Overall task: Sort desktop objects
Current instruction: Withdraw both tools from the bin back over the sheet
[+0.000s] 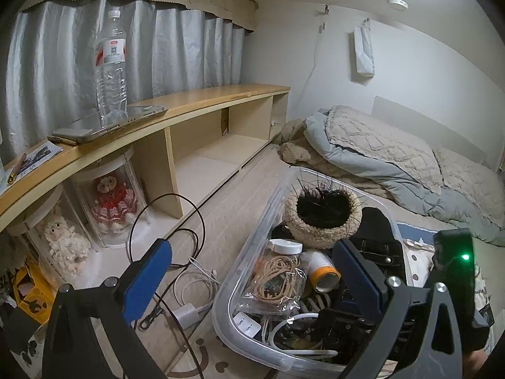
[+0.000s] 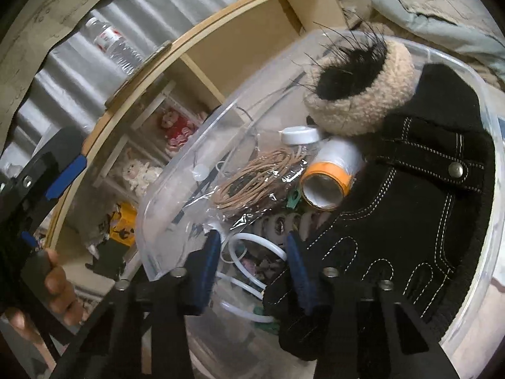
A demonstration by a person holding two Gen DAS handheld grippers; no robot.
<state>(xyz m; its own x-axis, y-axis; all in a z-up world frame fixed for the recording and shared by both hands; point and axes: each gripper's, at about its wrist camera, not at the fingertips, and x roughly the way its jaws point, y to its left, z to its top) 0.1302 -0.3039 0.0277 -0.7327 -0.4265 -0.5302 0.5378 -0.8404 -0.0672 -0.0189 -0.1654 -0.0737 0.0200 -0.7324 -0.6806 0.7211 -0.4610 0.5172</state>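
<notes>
- Your clear plastic bin point(image 1: 252, 243) sits on the pale tabletop point(image 1: 221, 195), its rounded near corner toward you and its far rim close to the rumpled bedding point(image 1: 394, 158).
- Left of the bin you have open surface, though a black cable point(image 1: 164, 221) loops there and a white charger lead point(image 1: 195, 287) coils just beside the bin wall.
- A wooden shelf point(image 1: 189, 104) runs along the left, with a water bottle point(image 1: 111, 63) upright on top.
- Your left claw point(image 1: 249, 281) points down at an angle, jaws wide, straddling the bin's left wall with nothing pressed between the blue pads.
- Your right claw point(image 2: 252, 271) tilts more steeply into the bin, jaws narrow. White tubing point(image 2: 252, 246) shows between the pads, but I cannot tell whether they press on it.
- Inside the bin: a fuzzy cream ring with black bristles point(image 2: 356, 85), a black stitched fabric piece point(image 2: 410, 221) with a metal snap, an orange-edged roll point(image 2: 328, 180), a bag of tan rubber bands point(image 2: 258, 177) and a white cap point(image 2: 300, 135).
</notes>
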